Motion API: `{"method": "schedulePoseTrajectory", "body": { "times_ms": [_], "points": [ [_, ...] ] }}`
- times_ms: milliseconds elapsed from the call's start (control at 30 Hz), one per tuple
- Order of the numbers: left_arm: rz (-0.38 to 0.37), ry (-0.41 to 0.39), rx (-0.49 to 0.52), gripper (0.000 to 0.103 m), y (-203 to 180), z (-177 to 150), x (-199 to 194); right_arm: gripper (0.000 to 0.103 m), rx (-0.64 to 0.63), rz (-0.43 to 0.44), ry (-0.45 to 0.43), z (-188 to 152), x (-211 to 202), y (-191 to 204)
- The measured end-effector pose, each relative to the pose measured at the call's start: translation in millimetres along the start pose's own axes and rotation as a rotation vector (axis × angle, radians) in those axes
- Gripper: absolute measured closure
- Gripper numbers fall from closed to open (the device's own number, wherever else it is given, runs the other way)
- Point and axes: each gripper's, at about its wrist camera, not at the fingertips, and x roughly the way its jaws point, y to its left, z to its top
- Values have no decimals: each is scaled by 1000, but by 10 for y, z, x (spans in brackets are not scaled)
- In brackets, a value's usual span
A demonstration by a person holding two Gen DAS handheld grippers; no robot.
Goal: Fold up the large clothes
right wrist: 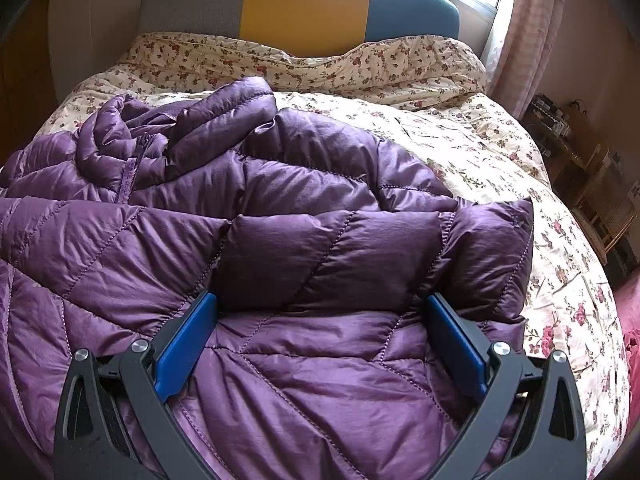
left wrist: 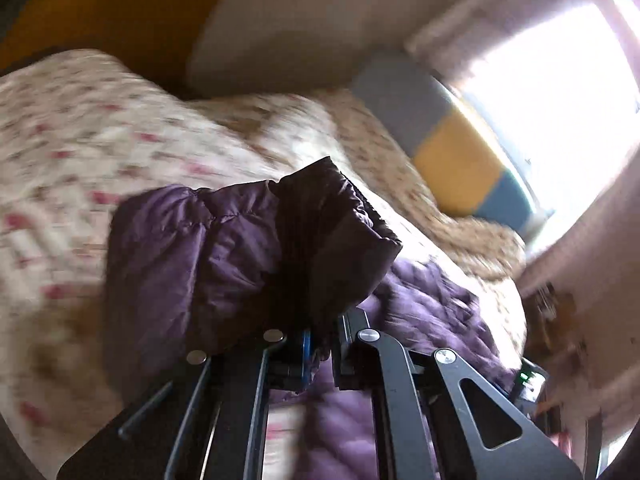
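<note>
A purple quilted puffer jacket (right wrist: 280, 216) lies spread on the floral bedspread (right wrist: 480, 152), a folded sleeve across its lower part. My right gripper (right wrist: 322, 312) is open, its blue pads (right wrist: 188, 344) either side of the folded sleeve, low over the jacket. In the blurred left wrist view my left gripper (left wrist: 320, 344) is shut on a bunched part of the jacket (left wrist: 248, 248), lifted above the bed; the rest of the jacket (left wrist: 432, 312) hangs below.
A grey, yellow and blue headboard (right wrist: 304, 4) stands at the far end of the bed. A bright window (left wrist: 552, 80) and pink curtain (right wrist: 532, 28) are at the right. Cluttered furniture (right wrist: 576, 152) stands right of the bed.
</note>
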Motion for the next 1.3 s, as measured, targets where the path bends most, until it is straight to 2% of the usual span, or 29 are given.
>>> {"method": "schedulePoseTrajectory", "body": {
  "times_ms": [267, 400, 533, 633, 667, 733, 800, 967, 1133, 1200, 1300],
  "points": [
    [-179, 158, 153, 96, -1088, -336, 800, 2, 18, 24, 3, 24, 29, -58],
    [-276, 237, 201, 96, -1471, -530, 1094, 2, 23, 32, 4, 33, 42, -72],
    [-332, 304, 245, 96, -1731, -722, 1316, 2, 24, 34, 4, 35, 48, -79],
    [-323, 334, 265, 96, -1776, -850, 1443, 2, 24, 34, 6, 36, 50, -74],
    [-312, 342, 266, 92, -1760, -871, 1477, 2, 22, 31, 6, 35, 50, -71],
    [-304, 356, 264, 78, -1705, -905, 1503, 2, 21, 29, 4, 32, 47, -75],
    [-304, 347, 267, 55, -1669, -921, 1465, 2, 16, 24, 5, 33, 50, -71],
    [-289, 327, 278, 53, -1552, -917, 1278, 2, -3, 7, -1, 35, 7, -41],
    [-247, 279, 341, 53, -1436, -906, 1028, 15, -23, 7, -8, 84, -123, -11],
    [-224, 255, 361, 53, -1392, -899, 953, 23, 21, 40, -9, 129, -204, -68],
    [-192, 223, 360, 53, -1244, -884, 815, 28, 111, 134, -11, 232, -334, -163]
  ]
}}
